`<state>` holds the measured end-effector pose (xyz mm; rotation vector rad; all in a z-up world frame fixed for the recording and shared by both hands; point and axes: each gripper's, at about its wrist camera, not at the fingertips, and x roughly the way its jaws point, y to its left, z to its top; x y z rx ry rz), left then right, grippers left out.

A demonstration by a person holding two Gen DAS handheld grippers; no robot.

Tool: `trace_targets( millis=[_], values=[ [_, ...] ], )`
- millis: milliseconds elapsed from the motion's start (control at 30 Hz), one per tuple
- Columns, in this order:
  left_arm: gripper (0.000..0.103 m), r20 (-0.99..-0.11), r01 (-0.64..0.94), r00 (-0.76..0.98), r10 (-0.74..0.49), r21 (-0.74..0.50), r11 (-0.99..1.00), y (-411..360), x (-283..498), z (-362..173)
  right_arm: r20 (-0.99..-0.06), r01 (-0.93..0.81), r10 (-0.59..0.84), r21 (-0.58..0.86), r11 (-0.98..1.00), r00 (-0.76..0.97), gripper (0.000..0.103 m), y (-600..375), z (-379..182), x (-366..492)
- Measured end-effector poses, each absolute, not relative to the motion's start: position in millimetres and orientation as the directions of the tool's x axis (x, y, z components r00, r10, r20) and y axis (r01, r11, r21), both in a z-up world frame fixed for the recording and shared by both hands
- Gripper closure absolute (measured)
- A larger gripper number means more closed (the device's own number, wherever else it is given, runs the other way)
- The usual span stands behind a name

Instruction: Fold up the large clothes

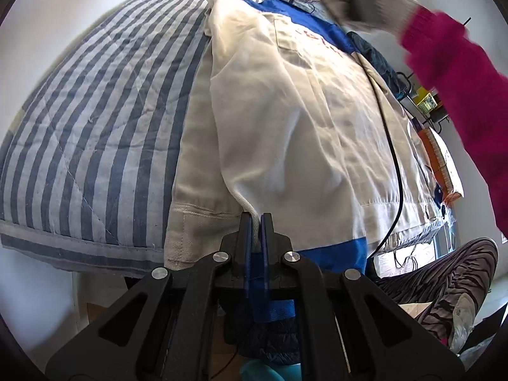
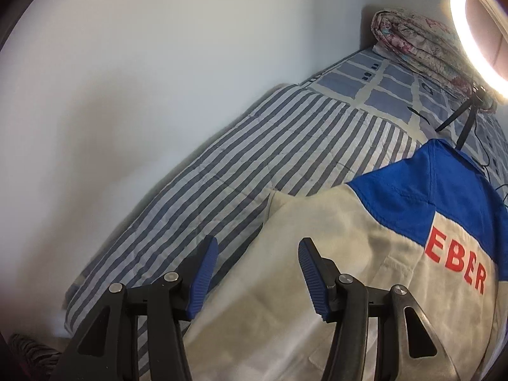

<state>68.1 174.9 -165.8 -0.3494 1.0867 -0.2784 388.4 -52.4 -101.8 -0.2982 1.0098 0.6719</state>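
Jacket (image 1: pixel 295 120), large, cream cloth with royal-blue shoulder panels and blue lining at the hem; red block letters "EBER" legible across the chest in the right wrist view. Lies spread on the bed, over the striped quilt (image 1: pixel 104 120), hem toward the near edge of the bed, collar end toward the far side. One sleeve or side panel is folded over the body, leaving a long raised crease down the middle.

Left gripper (image 1: pixel 256 222): black frame, blue pads, jaws brought together and clamped on a pinch of the cream cloth at the jacket's near hem; a sliver of fabric shows between the pads.

Right gripper (image 2: pixel 258 254): same make, jaws standing apart with nothing between them, hanging over the jacket's left edge where cream cloth meets the quilt; not touching either.

Striped quilt: blue and white bands, stitched in diagonals, covering the near part of the bed beside the wall (image 2: pixel 143 79).

Checked sheet (image 2: pixel 397 95): blue squares with pale bars, beyond the quilt.

Rolled floral bedding (image 2: pixel 419 41): at the far end of the bed against the wall.

Ring light (image 2: pixel 473 31): lit, on a small black tripod standing on the sheet.

Black cable (image 1: pixel 397 165): trails across the jacket's right side.

Person's sleeve (image 1: pixel 460 95): magenta knit, with a grey glove, blurred, above the far end of the jacket.
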Motion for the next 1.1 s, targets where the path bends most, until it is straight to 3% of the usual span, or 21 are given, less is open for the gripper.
trace_targets(
  millis=[100,167,200,233,300,333,367,400,467,567,767,933,1000,1033,1100],
  values=[
    [0.100,-0.812,0.026,0.443,-0.381,-0.413,0.910,179,68,-165,-0.871,-0.647,0.325,0.009,0.762,0.370,0.048,-27,-118,412],
    [0.086,-0.817,0.005,0.415,-0.400,-0.437,0.899,183,65,-167,-0.881,-0.644,0.283,-0.032,0.764,0.379,0.048,-13,-133,425],
    [0.069,-0.813,-0.006,0.409,-0.414,-0.456,0.890,185,65,-169,-0.886,-0.642,0.264,-0.048,0.765,0.381,0.048,-8,-140,431],
    [0.059,-0.808,-0.018,0.407,-0.427,-0.474,0.880,187,66,-170,-0.890,-0.639,0.244,-0.065,0.767,0.384,0.048,-2,-148,435],
    [0.059,-0.801,-0.017,0.407,-0.438,-0.486,0.874,187,66,-170,-0.898,-0.641,0.220,-0.084,0.763,0.380,0.049,5,-161,442],
    [0.066,-0.804,-0.013,0.407,-0.434,-0.480,0.877,188,66,-171,-0.902,-0.645,0.208,-0.096,0.758,0.379,0.057,7,-167,443],
    [0.077,-0.808,-0.010,0.404,-0.429,-0.473,0.881,187,66,-172,-0.902,-0.647,0.193,-0.115,0.754,0.386,0.068,9,-173,443],
    [0.098,-0.815,-0.012,0.394,-0.426,-0.468,0.884,186,67,-174,-0.903,-0.649,0.173,-0.138,0.748,0.392,0.073,11,-178,443],
    [0.099,-0.813,-0.019,0.394,-0.429,-0.473,0.881,185,67,-174,-0.902,-0.649,0.164,-0.153,0.746,0.401,0.087,9,-182,441],
    [0.101,-0.802,0.006,0.432,-0.412,-0.455,0.891,183,60,-161,-0.894,-0.642,0.212,-0.103,0.760,0.394,0.096,-1,-173,443],
    [0.101,-0.822,-0.050,0.472,-0.320,-0.387,0.921,200,50,-153,-0.871,-0.613,0.255,-0.066,0.787,0.420,0.098,-7,-152,453],
    [0.101,-0.866,-0.040,0.448,-0.223,-0.269,0.962,183,54,-163,-0.881,-0.610,0.211,-0.105,0.786,0.423,0.098,13,-184,458],
    [0.101,-0.871,-0.026,0.447,-0.205,-0.242,0.970,177,53,-164,-0.875,-0.608,0.207,-0.118,0.785,0.437,0.089,14,-190,456],
    [0.101,-0.871,-0.026,0.446,-0.207,-0.243,0.970,176,52,-163,-0.874,-0.606,0.225,-0.096,0.789,0.431,0.079,10,-186,453],
    [0.099,-0.866,-0.040,0.450,-0.217,-0.262,0.964,182,52,-161,-0.865,-0.613,0.282,-0.036,0.789,0.415,0.076,-5,-170,446]
  ],
)
